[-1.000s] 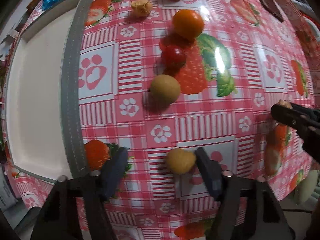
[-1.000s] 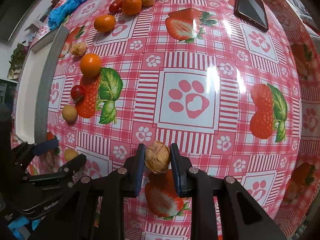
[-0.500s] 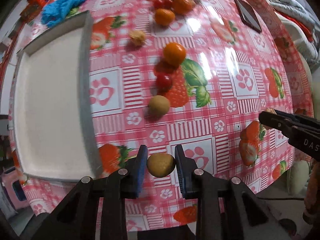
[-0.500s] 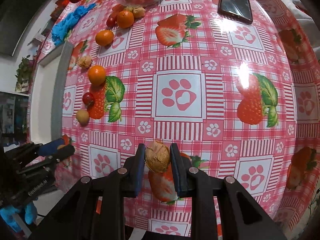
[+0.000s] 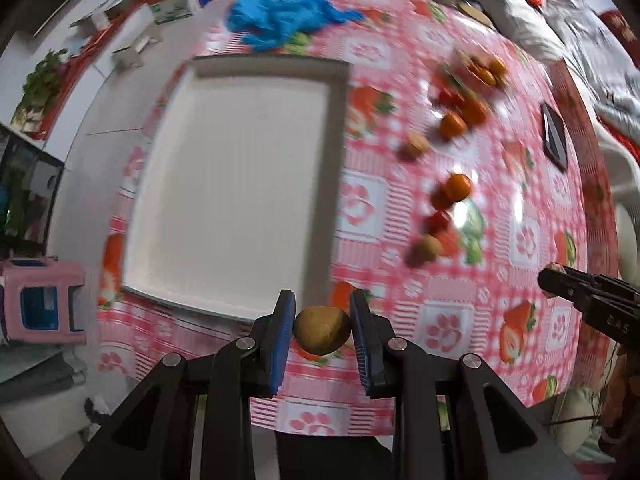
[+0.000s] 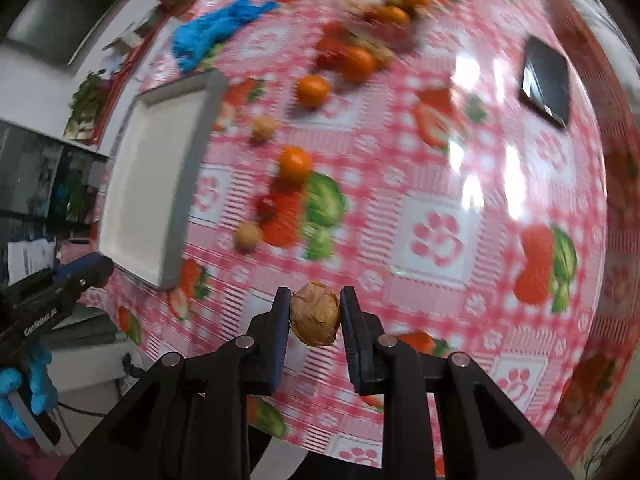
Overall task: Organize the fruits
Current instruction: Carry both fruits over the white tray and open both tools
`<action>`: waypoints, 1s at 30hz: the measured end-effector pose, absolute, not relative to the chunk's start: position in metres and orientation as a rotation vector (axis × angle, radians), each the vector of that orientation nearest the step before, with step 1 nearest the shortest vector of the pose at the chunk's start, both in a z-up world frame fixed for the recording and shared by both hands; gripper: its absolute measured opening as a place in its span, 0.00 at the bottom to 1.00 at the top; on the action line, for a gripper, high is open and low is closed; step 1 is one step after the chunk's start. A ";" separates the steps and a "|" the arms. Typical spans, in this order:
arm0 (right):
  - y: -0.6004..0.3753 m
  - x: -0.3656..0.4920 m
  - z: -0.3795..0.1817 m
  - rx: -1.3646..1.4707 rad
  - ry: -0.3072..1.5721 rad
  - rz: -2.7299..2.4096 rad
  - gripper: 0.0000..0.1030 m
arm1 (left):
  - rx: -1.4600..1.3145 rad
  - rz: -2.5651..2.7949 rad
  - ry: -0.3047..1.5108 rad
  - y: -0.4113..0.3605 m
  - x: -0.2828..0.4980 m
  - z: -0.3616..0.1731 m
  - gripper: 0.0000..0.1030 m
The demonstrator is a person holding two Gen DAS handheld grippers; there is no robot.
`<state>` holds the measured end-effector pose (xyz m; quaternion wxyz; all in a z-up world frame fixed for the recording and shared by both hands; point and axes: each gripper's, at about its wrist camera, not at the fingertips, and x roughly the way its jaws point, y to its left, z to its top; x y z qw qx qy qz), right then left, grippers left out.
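My left gripper [image 5: 322, 332] is shut on a smooth brown-yellow fruit [image 5: 322, 329], held well above the table's near edge, just in front of the white tray [image 5: 236, 176]. My right gripper [image 6: 315, 316] is shut on a wrinkled tan fruit [image 6: 315, 314], held high over the near part of the table. On the tablecloth lie oranges [image 6: 295, 164] [image 6: 313, 90], a red cherry tomato [image 6: 266, 208], a tan round fruit [image 6: 248, 236] and another wrinkled fruit [image 6: 263, 128]. The right gripper also shows in the left wrist view [image 5: 550, 280], the left gripper in the right wrist view [image 6: 94, 268].
A clear bowl of fruit [image 6: 384, 20] stands at the far side. A black phone [image 6: 546, 80] lies at the far right. A blue cloth [image 6: 216, 28] lies beyond the tray. A pink stool [image 5: 40, 300] stands on the floor to the left.
My left gripper closed on the brown-yellow fruit and lifted it off the table. Both grippers have risen high, and the left view has swung toward the tray.
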<state>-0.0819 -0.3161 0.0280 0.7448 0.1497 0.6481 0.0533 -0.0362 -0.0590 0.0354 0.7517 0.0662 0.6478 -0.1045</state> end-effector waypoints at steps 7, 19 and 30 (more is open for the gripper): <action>-0.245 -0.041 0.031 0.334 1.415 0.131 0.26 | 0.211 -0.247 1.407 -0.014 0.000 0.027 0.29; -0.131 0.007 -0.011 0.271 1.534 0.211 0.26 | 0.284 -0.308 1.499 0.019 0.032 -0.024 0.29; -0.096 0.022 -0.035 0.202 1.633 0.262 0.28 | 0.274 -0.336 1.528 0.022 0.033 -0.034 0.45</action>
